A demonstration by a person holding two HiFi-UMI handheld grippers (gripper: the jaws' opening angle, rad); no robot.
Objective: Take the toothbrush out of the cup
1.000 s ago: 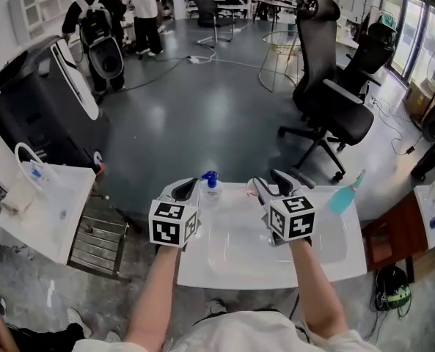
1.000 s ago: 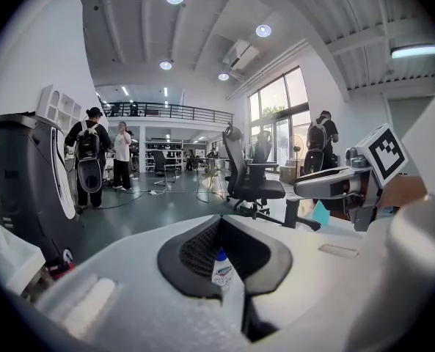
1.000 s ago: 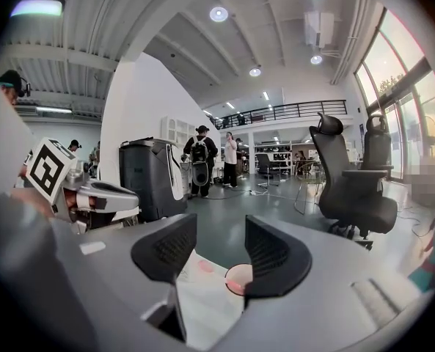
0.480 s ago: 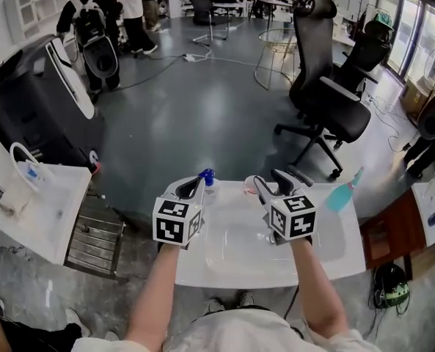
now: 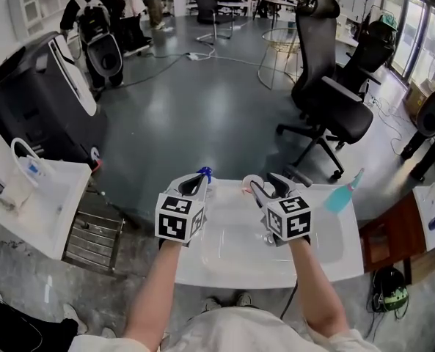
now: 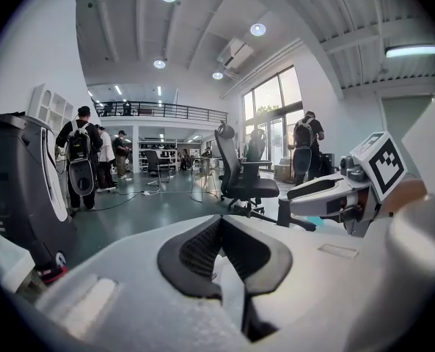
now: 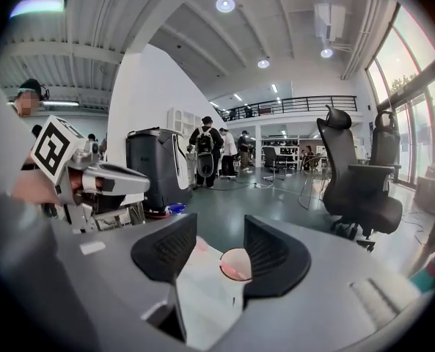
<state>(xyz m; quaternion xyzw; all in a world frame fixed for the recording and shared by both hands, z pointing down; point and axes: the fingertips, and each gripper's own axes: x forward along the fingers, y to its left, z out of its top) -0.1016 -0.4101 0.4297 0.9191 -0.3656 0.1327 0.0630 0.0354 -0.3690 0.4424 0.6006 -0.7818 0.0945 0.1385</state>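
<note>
I see a white tabletop (image 5: pixel 334 259) with a blue-capped bottle (image 5: pixel 205 173) at its far edge and a tilted teal bottle (image 5: pixel 342 195) at its far right corner. Beyond it, on the grey floor (image 5: pixel 202 108), I note a black office chair (image 5: pixel 327 101) at right and a black cabinet (image 5: pixel 41 101) at left.

Right gripper (image 7: pixel 218 242) hangs with jaws spread over the white counter (image 7: pixel 194 293), a pink cup (image 7: pixel 236 265) showing in the gap, close by the right jaw.
</note>
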